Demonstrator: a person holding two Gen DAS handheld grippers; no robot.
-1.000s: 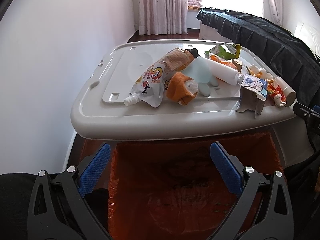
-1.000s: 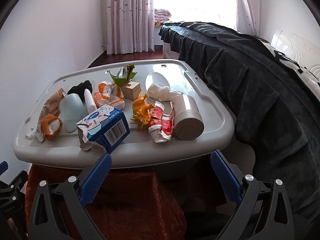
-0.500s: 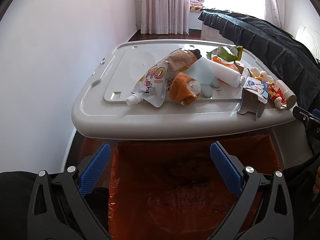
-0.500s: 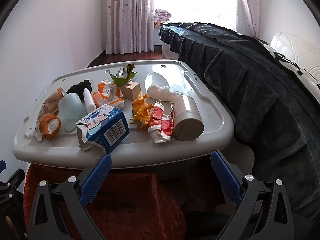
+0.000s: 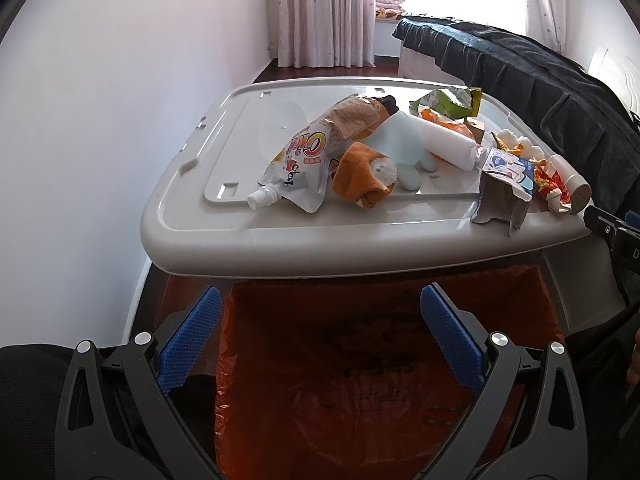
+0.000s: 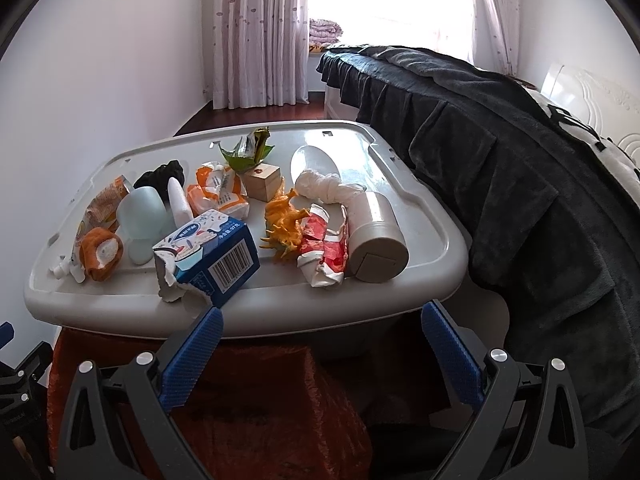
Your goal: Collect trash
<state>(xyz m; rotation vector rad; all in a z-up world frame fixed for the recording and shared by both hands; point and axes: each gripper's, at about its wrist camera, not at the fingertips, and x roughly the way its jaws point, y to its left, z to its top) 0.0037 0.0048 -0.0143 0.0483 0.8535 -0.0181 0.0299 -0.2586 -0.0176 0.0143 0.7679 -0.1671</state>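
both grippers, the left gripper [image 5: 320,330] and the right gripper [image 6: 322,344], have their blue-padded jaws spread wide with nothing between them, held low in front of a grey lid [image 6: 132,300] above an orange bag [image 5: 360,380]. the trash lies scattered on the lid: a spouted pouch [image 5: 298,162] and an orange sock [image 5: 362,176] toward its left side, a torn blue carton [image 6: 212,256] at the near edge, and a beige bottle [image 6: 376,232] beside a red and white wrapper [image 6: 326,252] to the right.
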